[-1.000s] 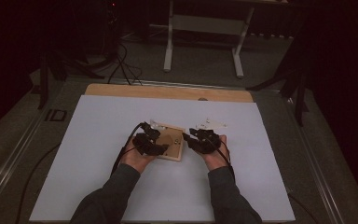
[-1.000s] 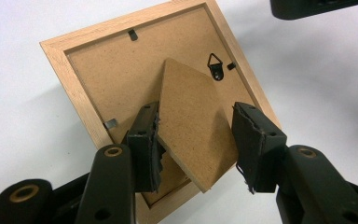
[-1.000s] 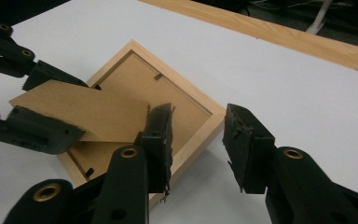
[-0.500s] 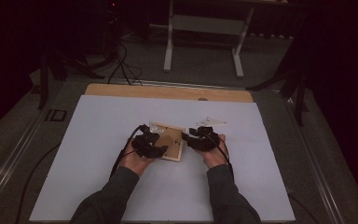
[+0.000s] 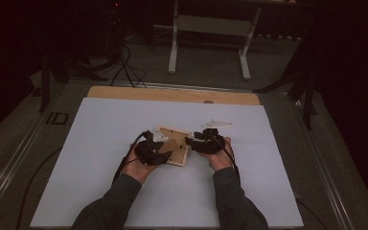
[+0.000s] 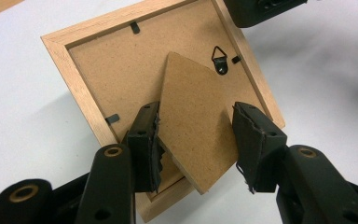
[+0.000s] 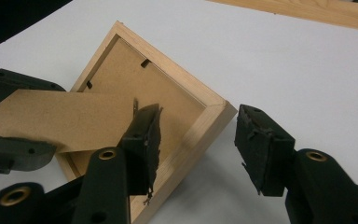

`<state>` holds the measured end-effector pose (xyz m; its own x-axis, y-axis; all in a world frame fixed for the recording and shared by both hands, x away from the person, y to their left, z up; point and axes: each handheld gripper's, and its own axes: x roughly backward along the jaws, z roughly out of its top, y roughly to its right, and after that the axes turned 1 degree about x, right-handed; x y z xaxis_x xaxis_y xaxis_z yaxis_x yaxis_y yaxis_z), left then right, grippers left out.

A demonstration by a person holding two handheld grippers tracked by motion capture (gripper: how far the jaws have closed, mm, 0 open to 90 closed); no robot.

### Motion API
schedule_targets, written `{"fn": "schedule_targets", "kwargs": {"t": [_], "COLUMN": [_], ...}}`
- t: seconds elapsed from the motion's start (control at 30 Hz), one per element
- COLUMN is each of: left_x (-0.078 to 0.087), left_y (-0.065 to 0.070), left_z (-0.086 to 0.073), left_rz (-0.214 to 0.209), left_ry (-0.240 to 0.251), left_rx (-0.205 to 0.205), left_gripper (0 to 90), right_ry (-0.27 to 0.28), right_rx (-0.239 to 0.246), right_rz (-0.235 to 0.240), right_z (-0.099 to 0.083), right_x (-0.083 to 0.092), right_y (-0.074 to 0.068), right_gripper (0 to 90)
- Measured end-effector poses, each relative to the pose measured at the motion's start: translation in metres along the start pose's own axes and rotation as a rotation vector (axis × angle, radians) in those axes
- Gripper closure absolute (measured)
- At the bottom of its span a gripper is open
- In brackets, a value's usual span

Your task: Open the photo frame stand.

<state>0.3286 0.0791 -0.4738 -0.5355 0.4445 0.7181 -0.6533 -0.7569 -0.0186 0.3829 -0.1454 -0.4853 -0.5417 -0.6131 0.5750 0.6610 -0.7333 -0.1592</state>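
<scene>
Now the right gripper (image 7: 198, 144) has just been opening: its jaws stand apart around the near corner of the wooden picture frame (image 7: 186, 86), one pad over the backing board (image 7: 121, 70) and the other out over the white table sheet (image 7: 284, 60), neither pressing on the wood. That reads as a release of the frame's corner on this side. The frame lies face down near the middle of the sheet, seen from the high view (image 5: 172, 143) between the two hands, and in the right gripper view its near corner looks slightly lifted, with shadow beneath.

The left gripper (image 6: 196, 140) straddles the fold-out stand (image 6: 193, 126), the brown flap hinged to the frame's back. One pad touches the flap's edge; whether the other presses I cannot tell, so a firm grasp is uncertain.

With the right side let go, the frame's steadiness seems to depend on the left gripper at the stand, and working that stand looks like the step in hand
</scene>
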Motion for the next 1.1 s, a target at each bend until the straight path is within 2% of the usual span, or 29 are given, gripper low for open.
{"fn": "schedule_targets", "kwargs": {"t": [0.5,0.53,0.67,0.83,1.1], "left_x": [0.003,0.003,0.003,0.004,0.005], "left_y": [0.007,0.006,0.008,0.010,0.009], "left_z": [-0.007,-0.010,-0.012,-0.014,-0.018], "left_rz": [0.026,0.025,0.031,0.038,0.031], "left_ry": [0.049,0.063,0.073,0.100,0.108], "left_rx": [-0.058,-0.076,-0.092,-0.142,-0.153], "left_gripper": [54.2,54.2,54.2,54.0,53.8], "right_ry": [-0.022,-0.026,-0.027,-0.034,-0.040], "right_rx": [-0.013,-0.021,-0.040,-0.058,-0.090], "right_rz": [0.028,0.030,0.050,0.071,0.119], "right_z": [-0.001,-0.001,-0.002,-0.002,-0.004], "right_x": [-0.007,-0.008,-0.010,-0.011,-0.015], "right_y": [0.002,0.003,0.006,0.006,0.007], "right_gripper": [46.1,45.9,44.1,41.7,40.6]}}
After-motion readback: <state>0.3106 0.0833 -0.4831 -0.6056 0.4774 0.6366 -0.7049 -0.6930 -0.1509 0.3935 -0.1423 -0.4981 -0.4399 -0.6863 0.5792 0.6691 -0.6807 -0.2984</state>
